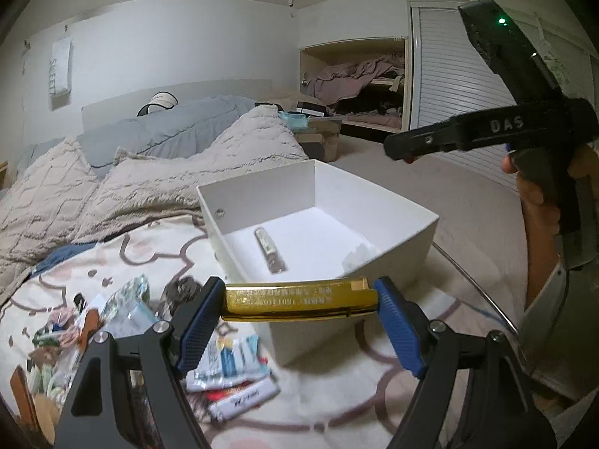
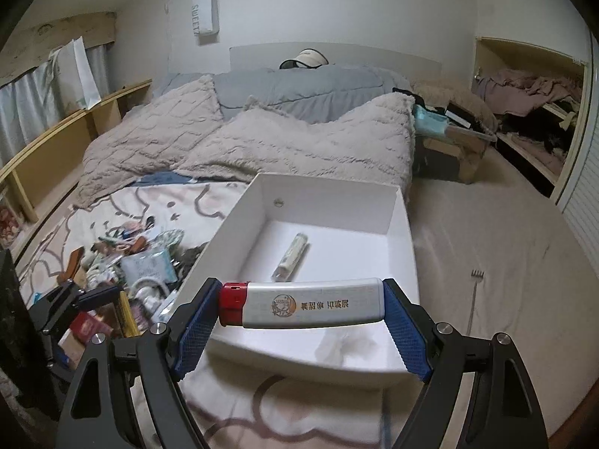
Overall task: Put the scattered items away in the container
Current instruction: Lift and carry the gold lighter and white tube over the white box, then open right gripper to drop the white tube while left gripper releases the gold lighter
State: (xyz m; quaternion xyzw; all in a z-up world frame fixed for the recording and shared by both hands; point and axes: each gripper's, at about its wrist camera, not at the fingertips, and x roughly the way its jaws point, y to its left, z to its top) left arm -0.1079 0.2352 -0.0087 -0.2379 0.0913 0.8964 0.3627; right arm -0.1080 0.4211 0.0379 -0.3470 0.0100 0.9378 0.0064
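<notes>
Left wrist view: left tongs (image 1: 299, 301) clenched end to end on a gold lighter (image 1: 299, 299), held crosswise at 6 o'clock, just short of the white box (image 1: 397, 237). The lengthwise grip probably keeps the slim case from slipping. The box sits on the bed's cartoon-print blanket (image 1: 112, 254); one small tube (image 1: 269, 250) already lies inside. The clutter pile (image 1: 112, 321) waits at 8 o'clock. At 2 o'clock the right device is seen from the side, a hand (image 1: 539, 202) on its handle.

Right wrist view: right tongs (image 2: 301, 307) grasp a silver lighter with a red cap (image 2: 303, 307) the same way, over the box's near rim. Clutter lies at 9 o'clock, the left device among it. A back scratcher (image 2: 473, 299) lies on the floor at 3 o'clock. Both loads look ready to drop in.
</notes>
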